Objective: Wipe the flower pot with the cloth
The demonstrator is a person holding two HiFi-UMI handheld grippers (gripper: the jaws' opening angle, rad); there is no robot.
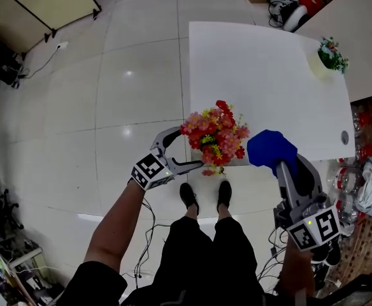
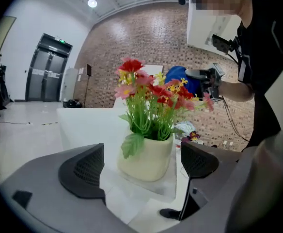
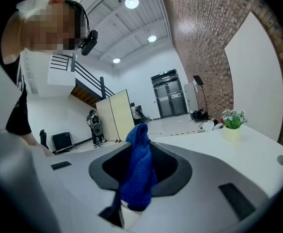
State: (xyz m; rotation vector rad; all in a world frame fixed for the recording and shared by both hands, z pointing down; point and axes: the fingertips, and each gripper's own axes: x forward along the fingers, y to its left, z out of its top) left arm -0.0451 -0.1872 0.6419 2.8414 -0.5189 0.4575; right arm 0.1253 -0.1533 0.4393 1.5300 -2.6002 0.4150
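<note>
A cream flower pot (image 2: 149, 160) full of red, pink and yellow flowers (image 1: 216, 134) stands at the near edge of the white table (image 1: 262, 75). From the head view the blooms hide the pot. My left gripper (image 1: 191, 148) is open, one finger on each side of the pot's left flank; in the left gripper view the pot sits just ahead of the dark pads (image 2: 86, 171), apart from them. My right gripper (image 1: 278, 164) is to the right of the flowers, shut on a blue cloth (image 1: 271, 148) that stands bunched up out of the jaws (image 3: 140, 149).
A second small pot with a green plant (image 1: 331, 54) stands at the table's far right corner. A round hole (image 1: 344, 136) lies near the table's right edge. Bags and clutter (image 1: 358, 183) sit on the floor at the right. My legs stand just below the table's edge.
</note>
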